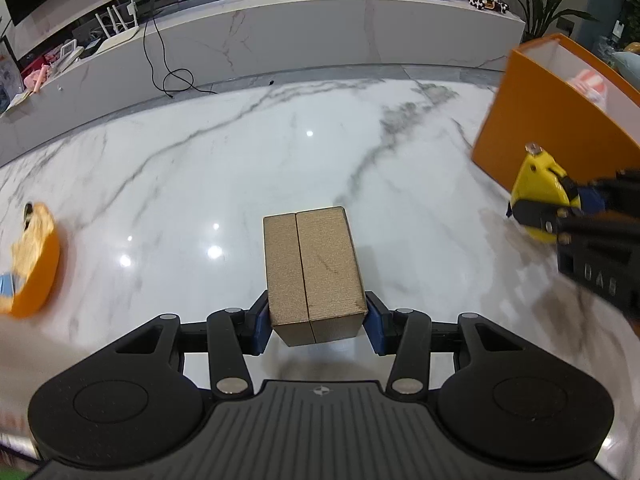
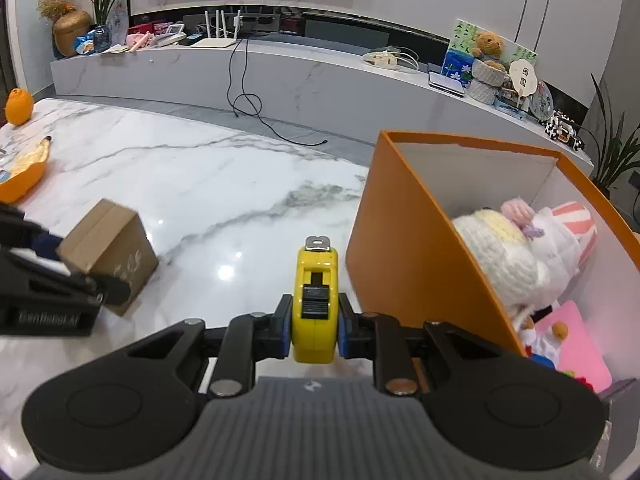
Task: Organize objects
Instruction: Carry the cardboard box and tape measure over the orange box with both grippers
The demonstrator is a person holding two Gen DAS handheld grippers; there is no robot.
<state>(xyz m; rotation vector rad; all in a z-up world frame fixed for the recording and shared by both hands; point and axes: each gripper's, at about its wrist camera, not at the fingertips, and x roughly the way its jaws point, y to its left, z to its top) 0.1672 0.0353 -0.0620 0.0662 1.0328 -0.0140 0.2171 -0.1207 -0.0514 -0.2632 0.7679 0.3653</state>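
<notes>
1. The marble table (image 1: 200, 184) stretches wide and mostly bare between the two grippers and its far edge, with grey floor and a long low marble console (image 2: 280, 80) beyond.
2. The table's right side is taken by an orange box (image 2: 400, 248), open at the top, with tall flat walls and a white lining; its near corner stands just beside the right gripper (image 2: 314, 332).
3. At the left edge of the table lies an orange peel (image 1: 36, 264), curved like a bowl with pale pith inside; a whole orange (image 2: 18, 106) sits further back near the corner.
4. The tabletop is glossy white stone with grey veins and bright light spots.
5. Inside the orange box lie a soft knitted white toy (image 2: 512, 256) and a flat pink item (image 2: 576, 344).
6. The left gripper (image 1: 318, 320) is clamped on a small cardboard box (image 1: 316, 272), matte brown with a seam down its top; the blue pads press its two sides, and it is held above the table.
7. The right gripper is closed tight on a yellow tape measure (image 2: 314, 300), hard plastic with a black slide lock and a metal hook at its far end, raised over the table just left of the orange box.
</notes>
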